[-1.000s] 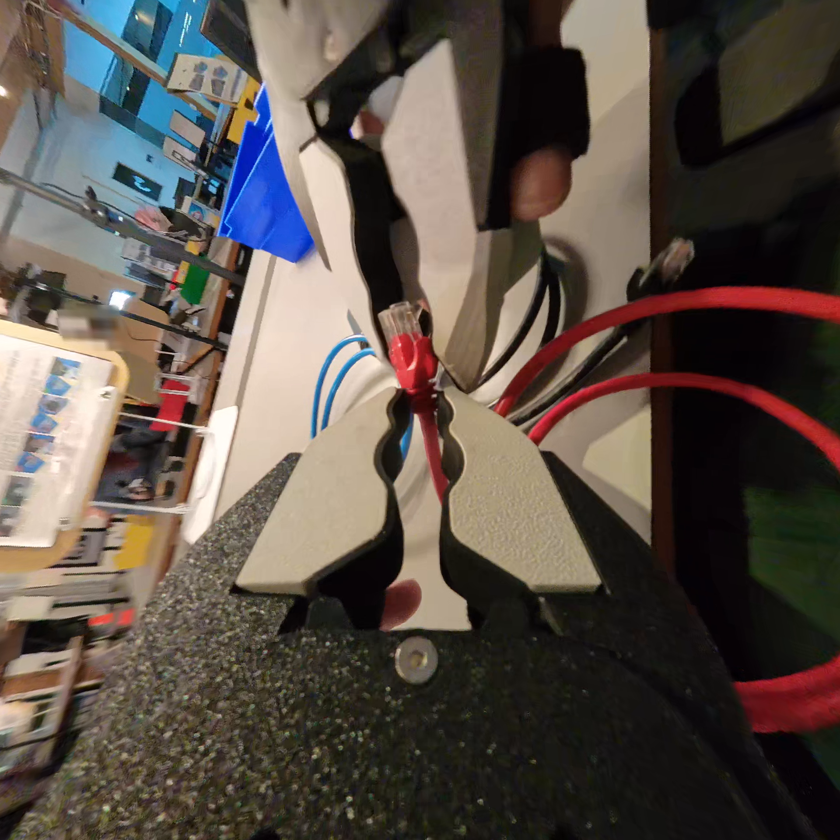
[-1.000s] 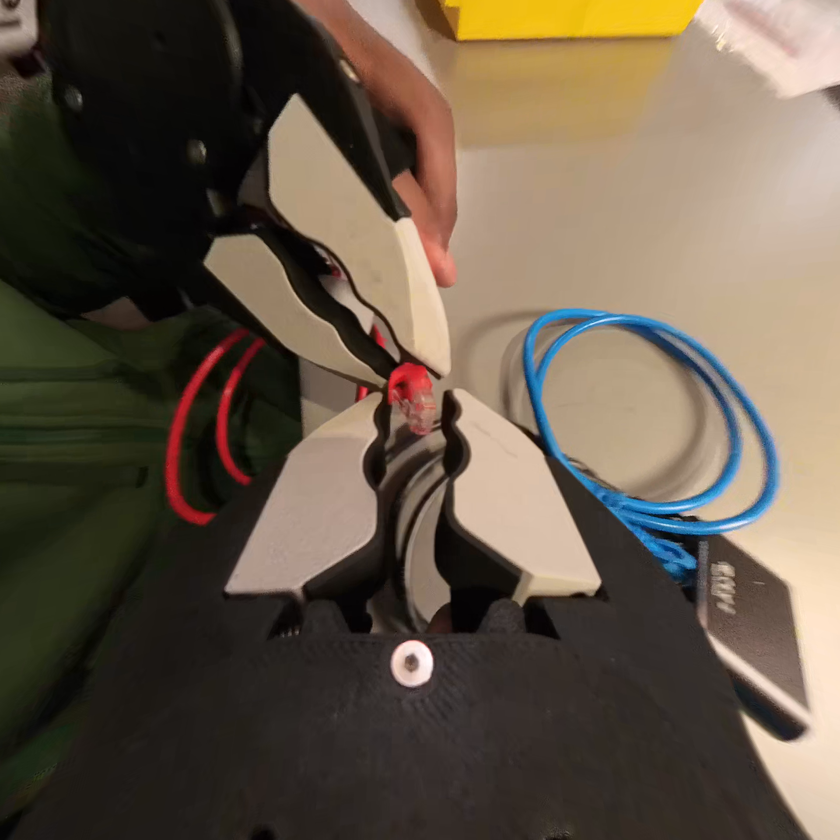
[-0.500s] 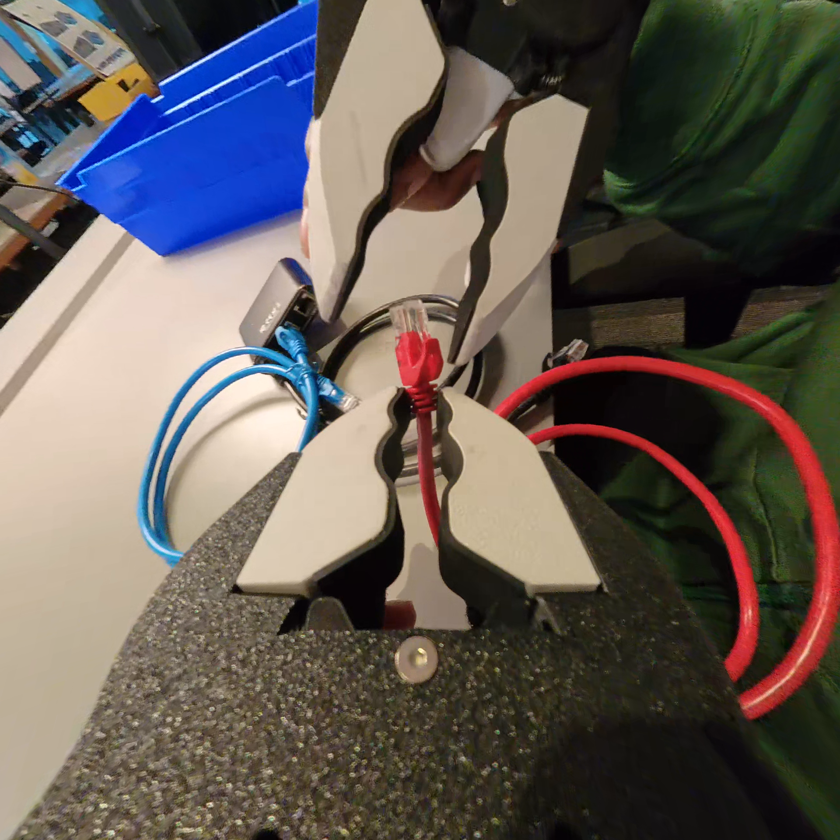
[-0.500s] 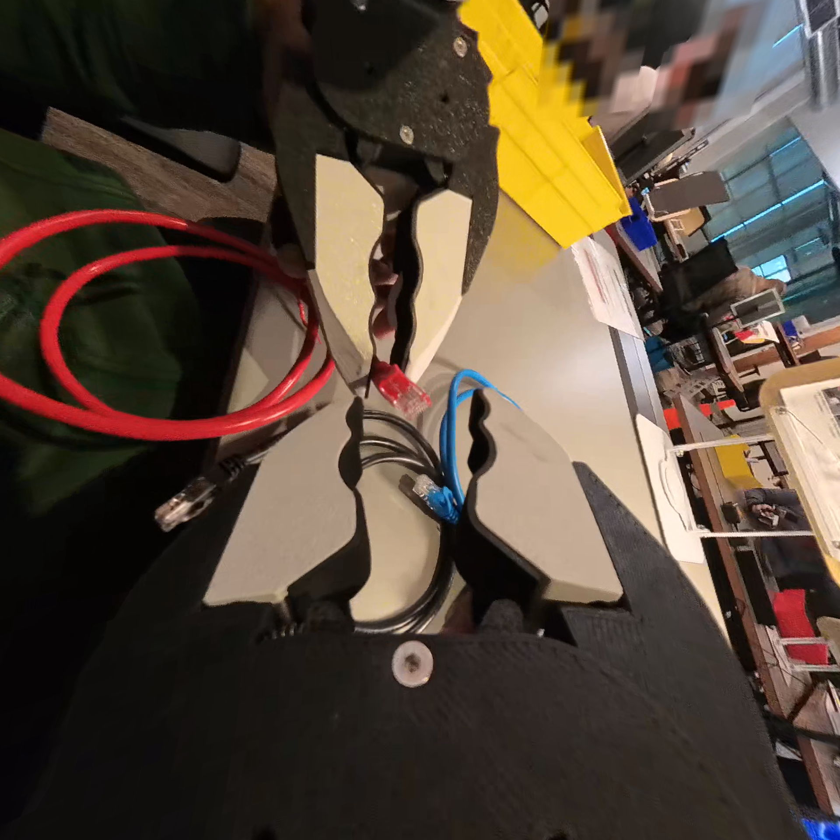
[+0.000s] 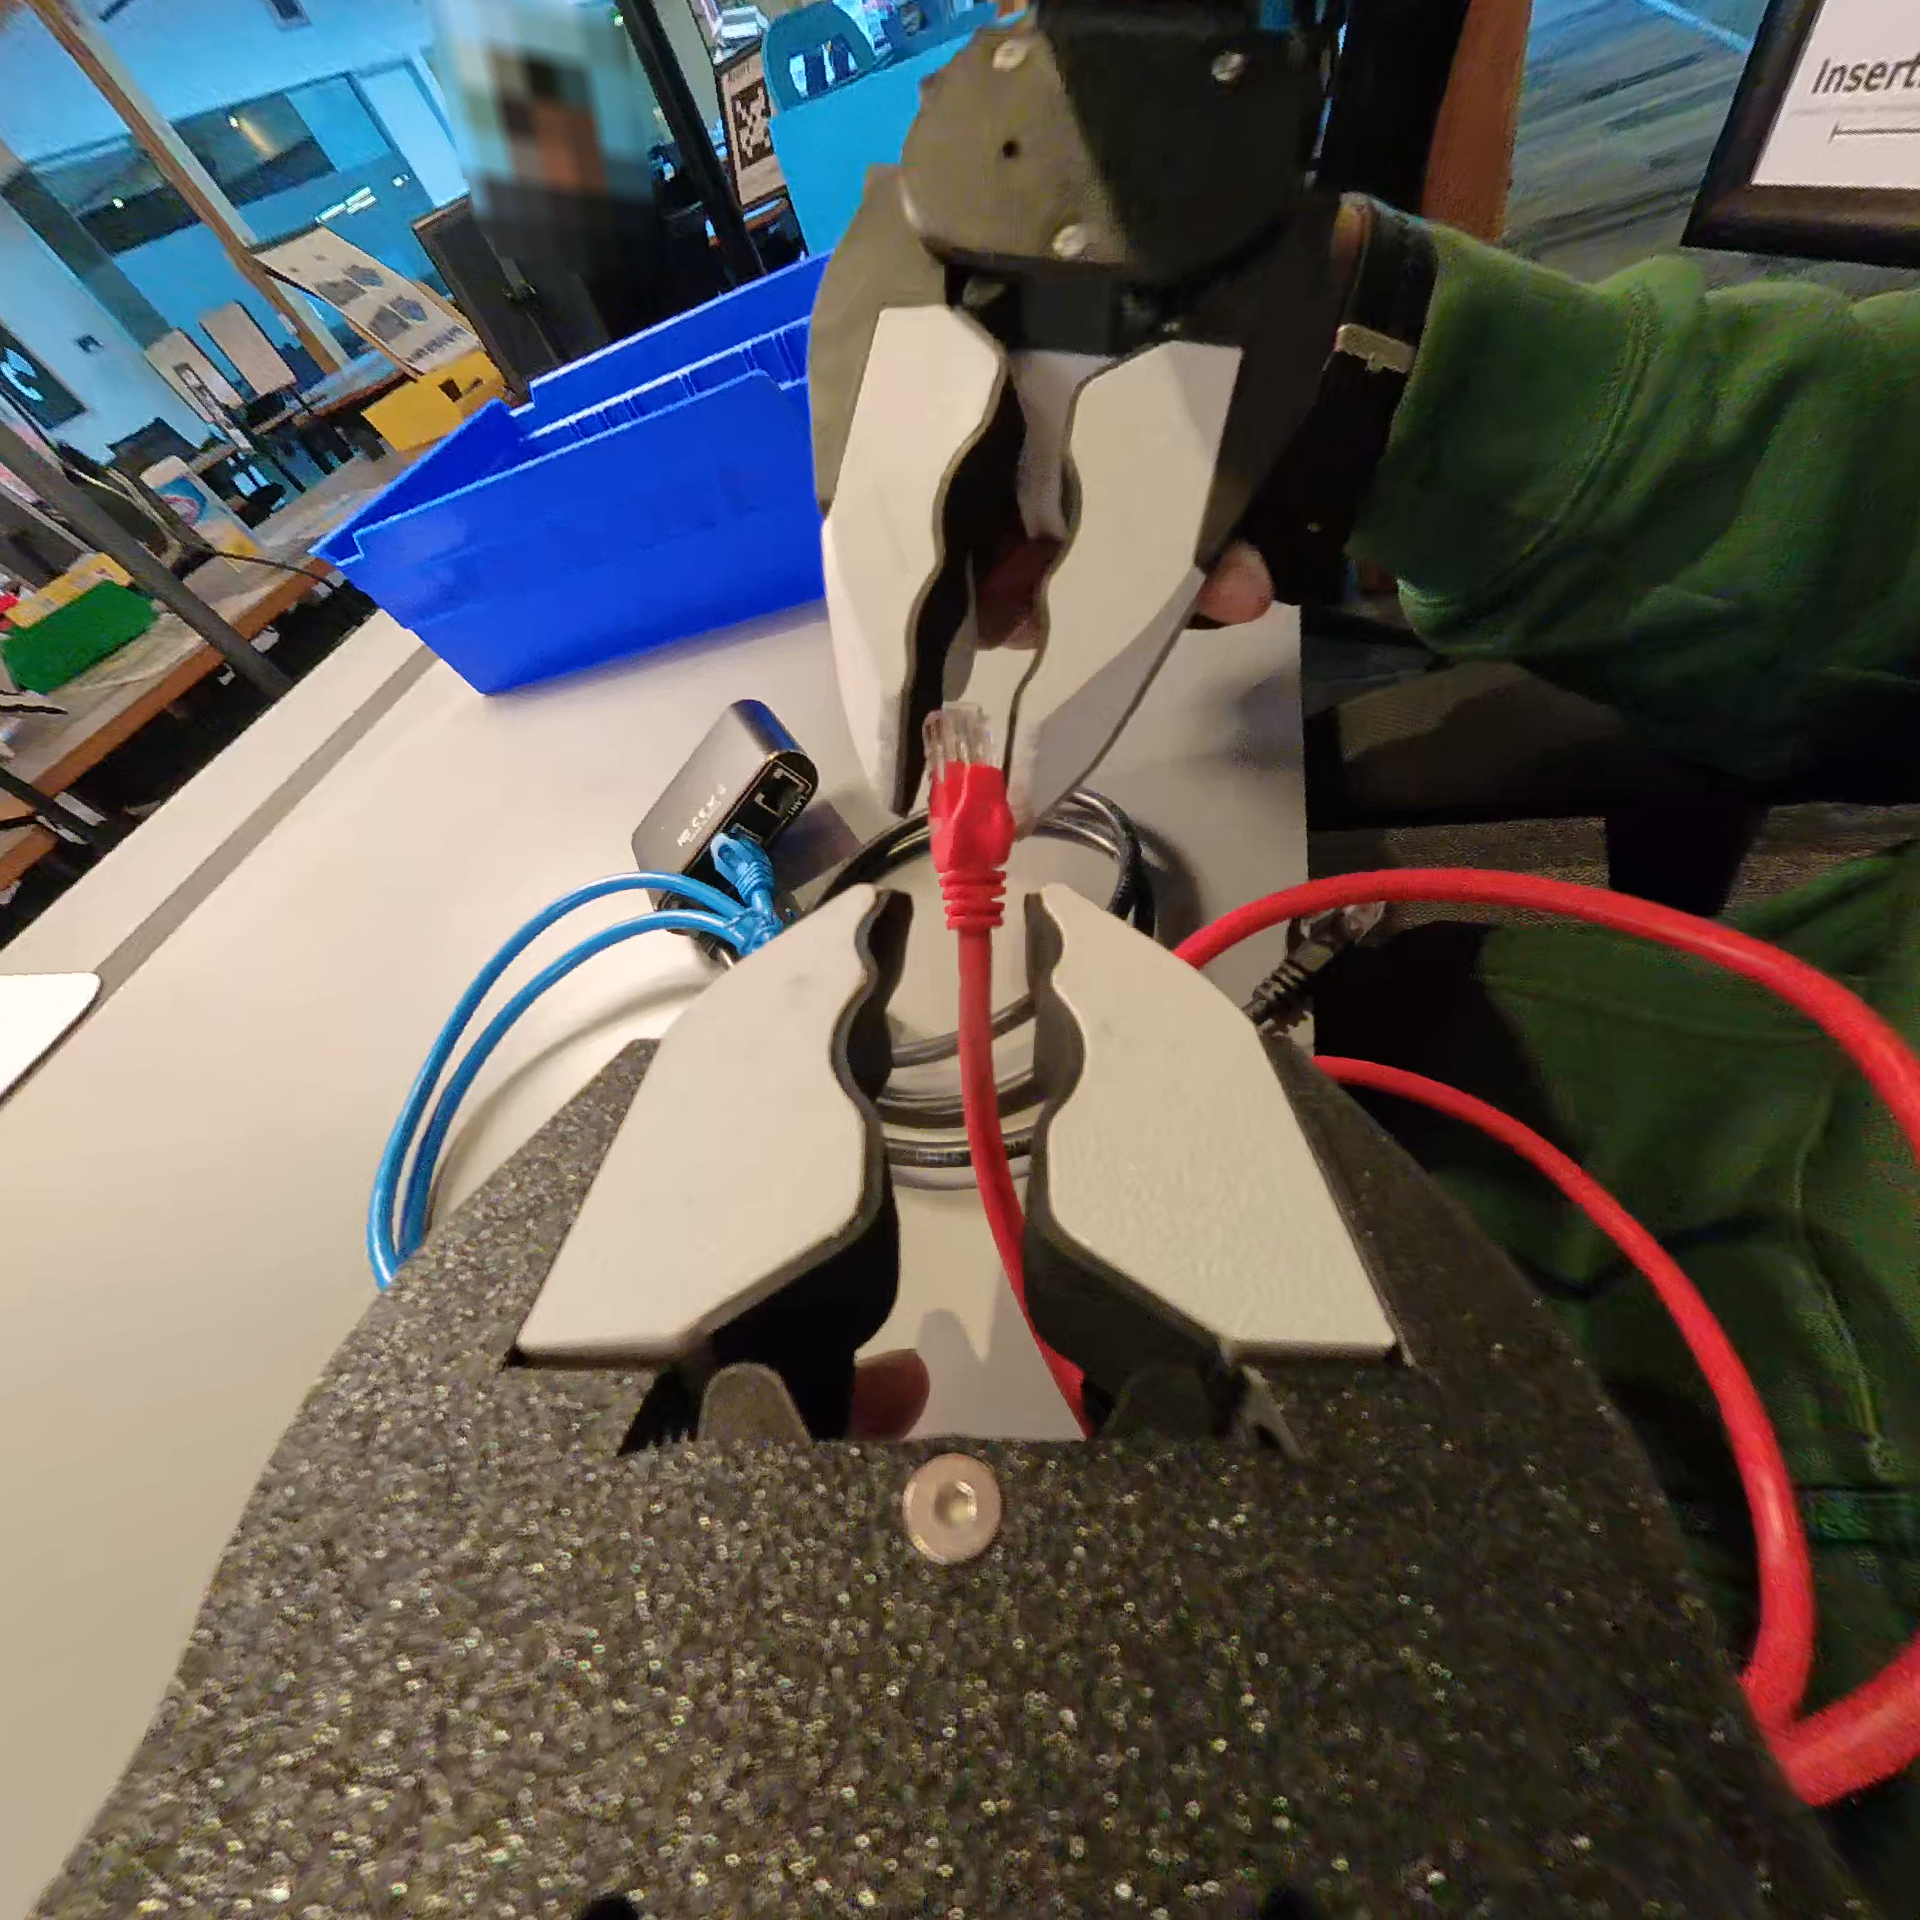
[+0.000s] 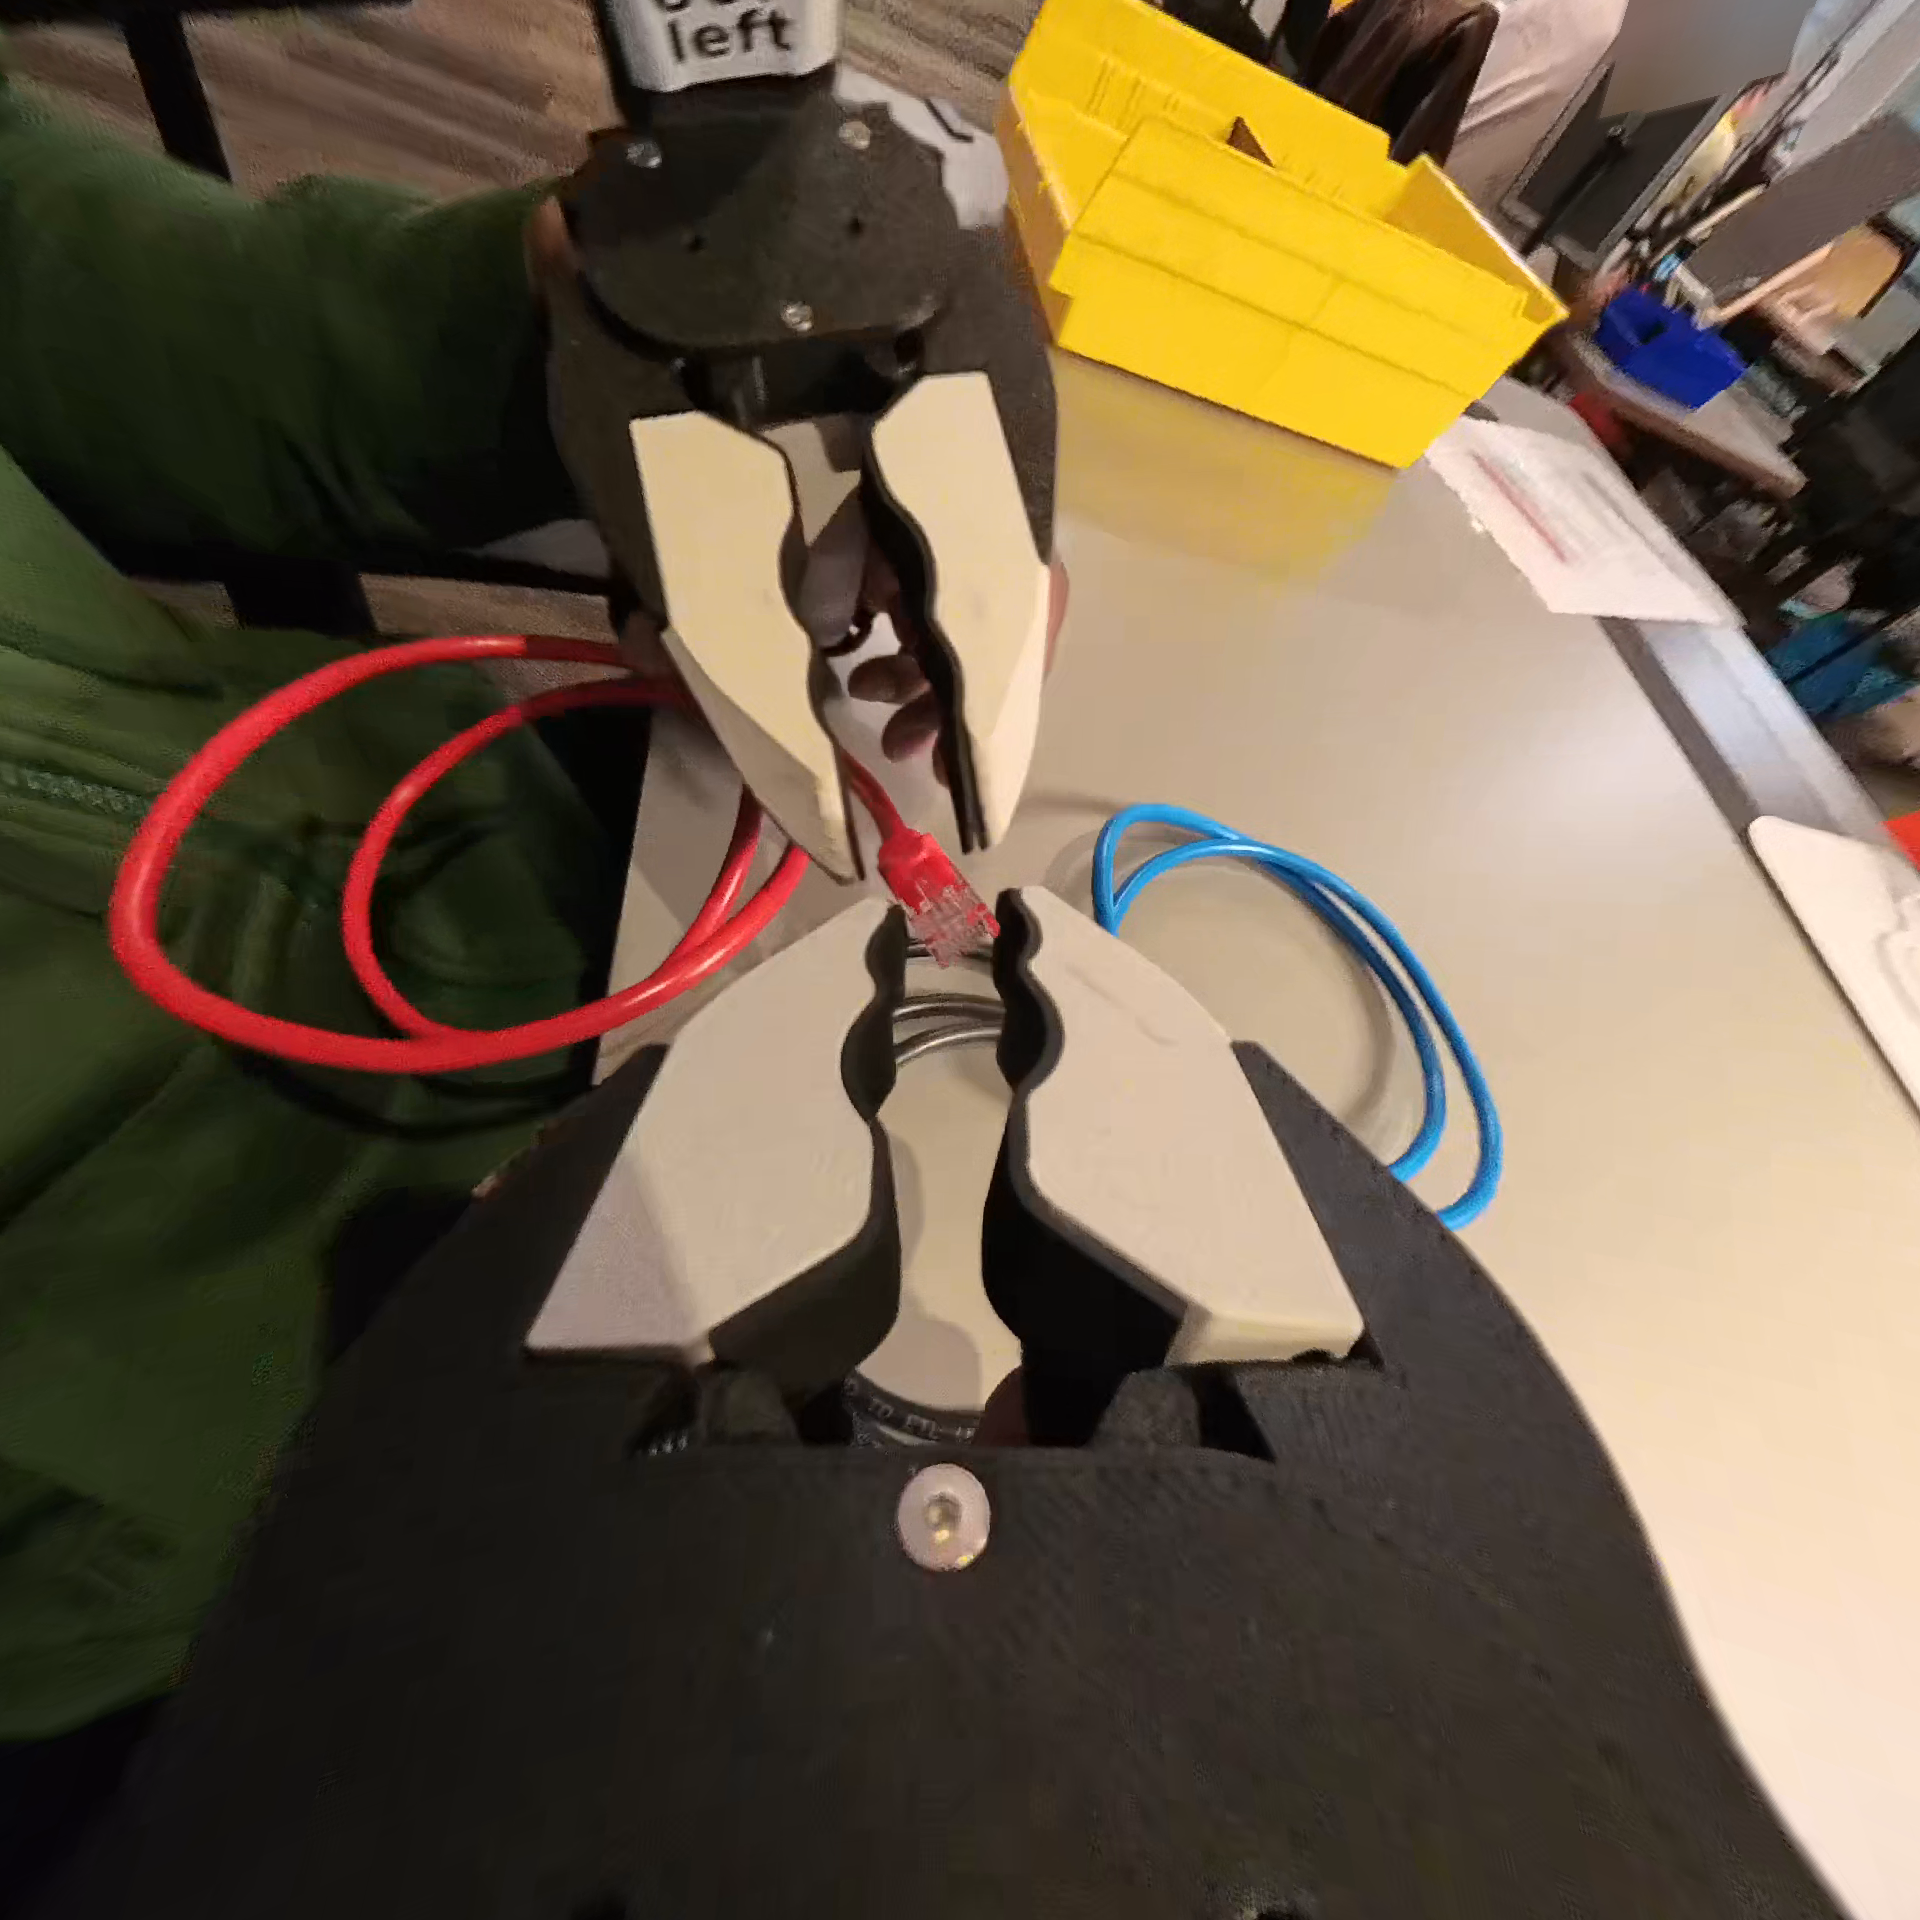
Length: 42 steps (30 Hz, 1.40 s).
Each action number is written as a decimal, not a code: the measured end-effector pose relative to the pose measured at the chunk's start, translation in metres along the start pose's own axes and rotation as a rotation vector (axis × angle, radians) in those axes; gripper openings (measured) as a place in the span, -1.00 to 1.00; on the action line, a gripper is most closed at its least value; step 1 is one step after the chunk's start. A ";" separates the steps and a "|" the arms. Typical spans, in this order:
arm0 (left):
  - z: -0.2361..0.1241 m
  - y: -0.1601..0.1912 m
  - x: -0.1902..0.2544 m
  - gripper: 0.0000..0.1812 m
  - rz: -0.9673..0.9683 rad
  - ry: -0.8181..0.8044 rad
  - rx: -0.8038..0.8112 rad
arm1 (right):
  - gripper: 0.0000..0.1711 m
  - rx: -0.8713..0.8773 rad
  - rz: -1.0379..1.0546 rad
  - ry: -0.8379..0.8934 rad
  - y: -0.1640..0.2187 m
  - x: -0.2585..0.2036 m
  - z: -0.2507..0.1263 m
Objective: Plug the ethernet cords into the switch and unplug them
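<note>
The red ethernet cord [image 5: 1558, 940] loops off the table edge over a green-clad lap. Its plug [image 5: 968, 805] stands upright between both grippers. My left gripper [image 5: 966, 914] is open, and the cord runs loose through the gap. My right gripper [image 6: 948, 920] is shut on the plug's clear tip [image 6: 943, 920], facing the left gripper [image 6: 909, 847]. The small black switch [image 5: 717, 779] lies on the table beyond, with a blue cord's [image 5: 468, 1039] plug at its front face. A black cord [image 5: 1127, 862] is coiled below the grippers.
A blue bin [image 5: 623, 499] stands behind the switch. A yellow bin [image 6: 1268, 281] and white papers [image 6: 1558, 520] lie at the table's far side. The blue cord's coil [image 6: 1403, 987] lies to the right. The table edge runs by the person's green sleeve [image 5: 1662, 499]. Less than 4 cm separates the two grippers' tips.
My left gripper has opened off the red cord. My right gripper has closed in on the plug's tip. Both views have swung to a more level angle.
</note>
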<state>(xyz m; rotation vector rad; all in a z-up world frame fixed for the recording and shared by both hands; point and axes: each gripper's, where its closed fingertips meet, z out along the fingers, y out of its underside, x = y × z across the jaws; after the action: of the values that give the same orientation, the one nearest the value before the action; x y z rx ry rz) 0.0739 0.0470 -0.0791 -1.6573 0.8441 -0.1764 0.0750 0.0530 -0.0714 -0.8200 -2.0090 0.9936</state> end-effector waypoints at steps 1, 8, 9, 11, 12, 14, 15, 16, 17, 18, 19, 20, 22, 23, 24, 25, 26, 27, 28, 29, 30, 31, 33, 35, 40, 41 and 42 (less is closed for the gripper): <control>0.000 -0.001 0.000 -0.73 0.008 -0.005 0.005 | -0.81 0.004 0.036 -0.010 0.001 0.001 0.000; 0.005 -0.001 -0.008 -0.69 0.020 -0.102 -0.065 | -0.83 0.039 0.155 -0.042 0.005 0.005 -0.004; 0.007 0.001 -0.008 -0.69 0.013 -0.111 -0.083 | -0.83 0.041 0.157 -0.048 0.005 0.004 -0.004; 0.010 0.002 -0.005 -0.69 0.012 -0.107 -0.097 | -0.84 0.047 0.156 -0.054 0.004 0.004 -0.003; 0.012 0.002 -0.003 -0.71 0.015 -0.101 -0.092 | -0.85 0.053 0.156 -0.057 0.003 0.003 -0.003; 0.016 0.003 -0.002 -0.72 0.013 -0.103 -0.093 | -0.85 0.061 0.160 -0.067 0.003 0.002 -0.003; 0.017 0.004 -0.003 -0.73 0.010 -0.107 -0.094 | -0.85 0.066 0.157 -0.070 0.002 0.002 -0.003; 0.019 0.005 -0.003 -0.73 0.006 -0.110 -0.094 | -0.85 0.067 0.154 -0.072 0.003 0.001 -0.003; 0.020 0.006 -0.003 -0.73 0.004 -0.110 -0.091 | -0.85 0.067 0.153 -0.075 0.004 0.001 -0.003; 0.022 0.006 -0.002 -0.73 0.004 -0.108 -0.087 | -0.85 0.074 0.151 -0.079 0.003 0.001 -0.003; 0.023 0.007 -0.002 -0.73 0.006 -0.106 -0.090 | -0.85 0.083 0.147 -0.085 0.003 0.000 -0.004; 0.023 0.007 -0.002 -0.73 0.011 -0.105 -0.091 | -0.85 0.091 0.145 -0.090 0.003 -0.001 -0.004; 0.023 0.005 0.000 -0.80 0.017 -0.096 -0.076 | -0.85 0.105 0.146 -0.095 0.004 0.000 -0.004; 0.023 0.005 0.000 -0.82 0.015 -0.091 -0.074 | -0.85 0.113 0.148 -0.104 0.004 -0.001 -0.004; 0.022 0.005 0.000 -0.85 0.009 -0.091 -0.074 | -0.85 0.119 0.152 -0.113 0.005 -0.002 -0.004; 0.022 0.005 0.000 -0.86 -0.002 -0.088 -0.074 | -0.85 0.121 0.156 -0.118 0.006 -0.002 -0.004; 0.022 0.005 0.000 -0.86 -0.014 -0.080 -0.078 | -0.85 0.122 0.161 -0.123 0.007 -0.002 -0.004; 0.022 0.006 0.001 -0.86 -0.026 -0.072 -0.086 | -0.85 0.120 0.165 -0.129 0.009 -0.002 -0.004; 0.022 0.007 0.002 -0.87 -0.032 -0.062 -0.095 | -0.84 0.115 0.164 -0.134 0.010 -0.003 -0.003; 0.022 0.009 0.004 -0.87 -0.033 -0.055 -0.106 | -0.84 0.105 0.154 -0.133 0.011 -0.004 -0.003; 0.022 0.011 0.005 -0.87 -0.032 -0.053 -0.122 | -0.82 0.095 0.135 -0.122 0.013 -0.004 -0.003; 0.022 0.013 0.005 -0.87 -0.028 -0.055 -0.143 | -0.76 0.092 0.113 -0.107 0.013 -0.003 -0.004; 0.022 0.017 0.003 -0.87 -0.005 -0.078 -0.190 | -0.71 0.109 0.093 -0.101 0.009 -0.003 -0.009; 0.021 0.018 0.002 -0.87 0.013 -0.099 -0.228 | -0.70 0.118 0.089 -0.100 0.006 -0.004 -0.012; 0.021 0.016 0.006 -0.87 0.050 -0.111 -0.258 | -0.76 0.043 0.074 -0.098 0.013 -0.008 -0.008; 0.021 0.017 0.007 -0.87 0.053 -0.108 -0.263 | -0.82 0.015 0.067 -0.089 0.017 -0.007 -0.005; 0.021 0.018 0.007 -0.87 0.059 -0.109 -0.276 | -0.83 0.006 0.061 -0.091 0.018 -0.008 -0.004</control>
<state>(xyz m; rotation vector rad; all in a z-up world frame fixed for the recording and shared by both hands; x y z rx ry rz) 0.0829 0.0591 -0.1041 -1.8774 0.8618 0.0750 0.0866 0.0572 -0.0876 -0.8514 -2.0671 1.0884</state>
